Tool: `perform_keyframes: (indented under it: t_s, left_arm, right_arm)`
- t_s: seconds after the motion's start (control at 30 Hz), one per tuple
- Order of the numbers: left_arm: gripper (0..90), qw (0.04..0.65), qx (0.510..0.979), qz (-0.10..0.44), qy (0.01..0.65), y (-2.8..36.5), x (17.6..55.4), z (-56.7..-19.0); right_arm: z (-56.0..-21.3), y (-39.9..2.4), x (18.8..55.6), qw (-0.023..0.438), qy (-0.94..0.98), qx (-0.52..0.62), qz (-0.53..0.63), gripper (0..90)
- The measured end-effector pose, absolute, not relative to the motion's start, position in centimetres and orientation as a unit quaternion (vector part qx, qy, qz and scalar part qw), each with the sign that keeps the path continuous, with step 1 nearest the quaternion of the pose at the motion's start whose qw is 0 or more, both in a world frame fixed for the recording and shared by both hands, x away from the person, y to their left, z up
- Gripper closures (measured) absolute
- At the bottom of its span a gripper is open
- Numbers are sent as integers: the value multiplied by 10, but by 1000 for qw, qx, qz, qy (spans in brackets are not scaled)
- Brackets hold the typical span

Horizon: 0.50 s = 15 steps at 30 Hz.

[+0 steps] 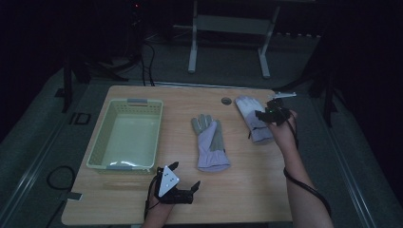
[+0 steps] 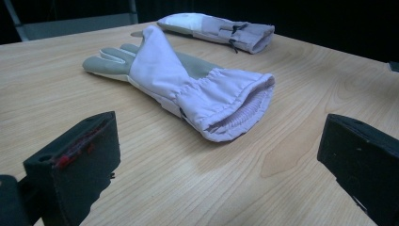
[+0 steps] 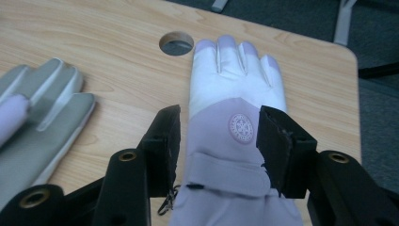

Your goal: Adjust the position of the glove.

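The right gripper (image 3: 219,141) hovers over the far glove (image 3: 235,136), jaws half spread to either side of its wrist section and not yet pressing on it. The left gripper (image 1: 183,183) rests on the table (image 1: 247,190) with jaws released wide, just in front of the basket (image 1: 102,142) and grasping nothing.

Progress appears early: both gloves lie on the table and the basket holds nothing.

The far glove lies flat, back up, well right of the basket: white fingers, lilac body, round emblem, wrist strap. The near glove (image 1: 211,142) lies between it and the basket, grey palm up, gathered cuff open.
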<state>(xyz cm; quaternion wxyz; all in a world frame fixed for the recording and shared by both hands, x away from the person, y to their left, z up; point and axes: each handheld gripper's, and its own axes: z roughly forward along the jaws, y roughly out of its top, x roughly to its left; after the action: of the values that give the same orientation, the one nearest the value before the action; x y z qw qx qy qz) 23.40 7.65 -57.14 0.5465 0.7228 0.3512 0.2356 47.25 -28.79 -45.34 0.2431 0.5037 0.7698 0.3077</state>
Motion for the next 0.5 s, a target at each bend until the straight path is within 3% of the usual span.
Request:
perform_keyframes:
  t_s: [0.5]
  left_arm:
    - [1, 543, 723, 242, 353, 75, 233, -571]
  right_arm:
    - [-483, -305, 514, 199, 764, 539, 293, 507]
